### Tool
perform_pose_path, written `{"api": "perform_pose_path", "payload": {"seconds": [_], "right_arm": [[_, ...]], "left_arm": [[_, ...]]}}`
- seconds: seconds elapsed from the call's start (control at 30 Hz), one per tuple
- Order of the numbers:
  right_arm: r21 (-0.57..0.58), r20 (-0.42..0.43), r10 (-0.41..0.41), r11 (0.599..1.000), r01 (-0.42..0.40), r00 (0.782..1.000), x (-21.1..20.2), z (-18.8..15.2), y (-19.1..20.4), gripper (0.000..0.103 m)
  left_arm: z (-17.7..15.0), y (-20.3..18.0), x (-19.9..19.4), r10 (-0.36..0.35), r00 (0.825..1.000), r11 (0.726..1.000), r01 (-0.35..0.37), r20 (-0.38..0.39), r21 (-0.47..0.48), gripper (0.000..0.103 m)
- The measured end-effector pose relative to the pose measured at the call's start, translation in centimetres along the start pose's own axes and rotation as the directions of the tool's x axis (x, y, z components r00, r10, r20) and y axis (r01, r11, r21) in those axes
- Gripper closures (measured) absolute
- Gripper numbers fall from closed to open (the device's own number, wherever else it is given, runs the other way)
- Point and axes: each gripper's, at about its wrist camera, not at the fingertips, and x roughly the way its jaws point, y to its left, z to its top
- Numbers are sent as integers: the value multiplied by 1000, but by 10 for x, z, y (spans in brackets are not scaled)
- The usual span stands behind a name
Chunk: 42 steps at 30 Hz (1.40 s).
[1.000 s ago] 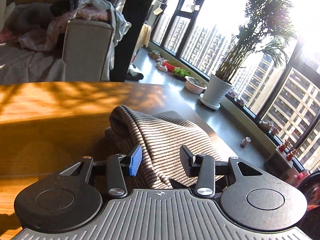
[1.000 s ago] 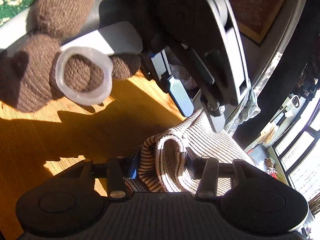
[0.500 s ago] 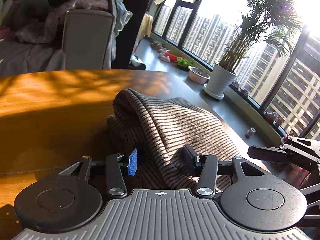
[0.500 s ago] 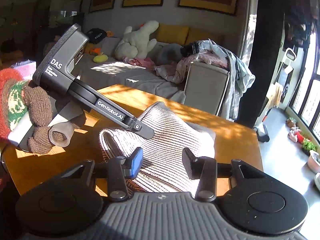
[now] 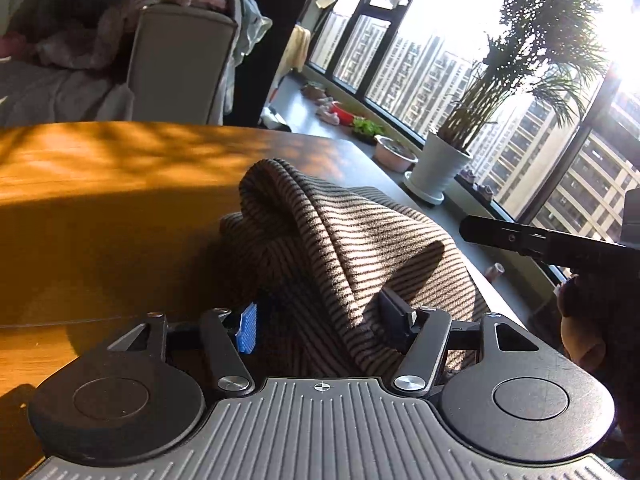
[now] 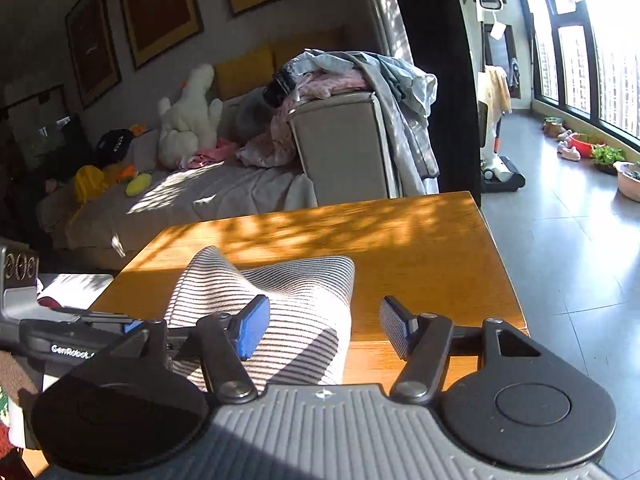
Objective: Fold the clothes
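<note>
Wooden table (image 6: 420,240) | striped garment (image 5: 360,248) bunched | both hand-held grippers opening

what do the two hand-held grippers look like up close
Both are matte black: a ribbed grey-black deck, two round discs and silver pivot screws. The left hand-held gripper and right hand-held gripper each carry one blue textured pad and one black pad. White "GenRobot" lettering marks the left one's side.

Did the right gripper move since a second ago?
Yes. The right gripper has swung and rolled away from the left gripper, now facing the sofa over the table; its jaws are opening beside the striped garment.
</note>
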Motion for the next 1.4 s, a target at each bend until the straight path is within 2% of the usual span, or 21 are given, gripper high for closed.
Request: {"api": "perform_pose_path", "payload": {"seconds": [0.1,0.23,0.3,0.37,0.43,0.5,0.6,0.63,0.73,0.8,0.9,0.97,1.1,1.17,1.27,1.4], "right_arm": [[105,-72,29,994,-21,997,37,5,-9,37],[222,-190,124,972,-80,974,81,1,-13,31],[199,-180,151,973,-114,972,82,2,-6,44],[165,-133,178,974,-155,975,75,6,3,58],[159,-73,207,968,-194,976,69,14,7,63],[128,-33,182,976,-176,983,66,19,9,66],[-1,-75,-3,1000,3,997,80,14,12,67],[-34,-80,-37,999,34,996,83,11,11,63],[-17,-70,-63,998,62,996,77,11,9,57],[-99,-34,-102,990,98,994,66,9,21,54],[-149,12,-93,984,93,996,40,3,32,50],[-94,25,-47,994,49,999,20,-3,28,39],[-11,-17,-23,1000,23,1000,1,-26,16,35],[12,-36,-14,1000,14,999,1,-35,12,31],[12,-27,-7,1000,7,1000,0,-36,12,28],[11,-15,3,1000,-3,1000,-1,-37,13,30]], "left_arm": [[-2,3,-1,-11,1000,1000,11,2,-13,34],[-3,7,-2,-20,1000,1000,20,1,-19,34],[-2,10,0,-18,1000,1000,18,0,-24,33],[0,12,3,-14,1000,999,14,1,-34,31],[2,12,7,-11,1000,999,11,7,-44,31],[4,12,11,-5,1000,999,6,13,-50,31],[4,10,17,-6,1000,999,7,16,-54,31],[4,8,18,-4,1000,999,5,17,-50,31],[3,4,15,10,1000,1000,-9,24,-25,30],[2,4,13,13,1000,1000,-12,22,-25,30],[4,6,10,7,1000,999,-6,24,-38,31],[7,5,6,1,1000,999,0,30,-48,33],[19,1,-9,18,996,999,-14,88,-46,43],[25,0,-13,29,993,999,-25,115,-40,45],[31,0,-6,26,995,999,-23,95,-34,51],[28,7,10,50,997,998,-48,52,-38,48]]}}
